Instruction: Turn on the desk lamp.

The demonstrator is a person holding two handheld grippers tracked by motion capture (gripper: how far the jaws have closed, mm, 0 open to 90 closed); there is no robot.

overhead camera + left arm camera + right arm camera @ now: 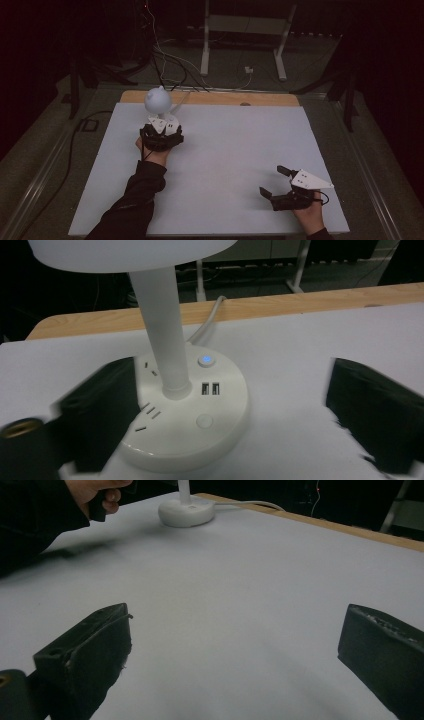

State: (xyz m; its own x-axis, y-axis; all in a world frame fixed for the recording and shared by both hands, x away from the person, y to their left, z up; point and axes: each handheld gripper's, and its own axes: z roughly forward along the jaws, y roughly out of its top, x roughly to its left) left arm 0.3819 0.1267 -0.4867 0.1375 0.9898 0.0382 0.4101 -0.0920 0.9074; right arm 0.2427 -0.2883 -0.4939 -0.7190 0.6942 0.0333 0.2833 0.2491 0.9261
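I am holding my left gripper (240,405) right at the lamp (158,102), and the lamp is my landmark for everything here. Nearest to me, my two black jaws are standing apart on either side of the lamp's round base (190,440). One jaw is lying against the base's side, the other is well off it, so nothing is being squeezed. The base is sitting just ahead of the gripper, a bit toward that nearer jaw. Past the two buttons, the stem (162,340) is going straight up. Behind it the cord (207,320) is running away over the table's (240,150) far edge. My right gripper (280,185) is waiting well away from the lamp, jaws wide and empty. So my left hand is the nearer one.
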